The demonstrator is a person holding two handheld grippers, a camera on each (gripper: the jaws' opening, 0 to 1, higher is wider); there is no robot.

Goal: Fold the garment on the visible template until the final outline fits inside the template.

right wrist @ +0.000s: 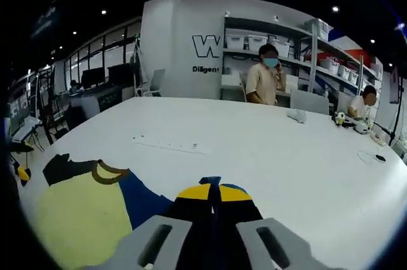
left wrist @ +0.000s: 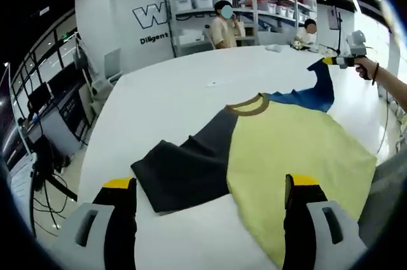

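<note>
My right claw (right wrist: 213,195) pinched the shirt's blue sleeve (right wrist: 143,200); my left claw (left wrist: 210,200) hung open. Pulling harder risked dragging the shirt (left wrist: 299,149) askew on the desk (left wrist: 178,92).

Soft matt cloth garment (left wrist: 299,149) lies on a smooth white table (left wrist: 172,92).

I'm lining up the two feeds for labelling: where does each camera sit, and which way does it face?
Left gripper view: rides the left gripper, open jaws over the T-shirt; the person's hand lifts the right gripper.
Right gripper view: rides the right gripper, shut on the blue sleeve, facing across the table.
Shared: T-shirt, table, shelves.
</note>
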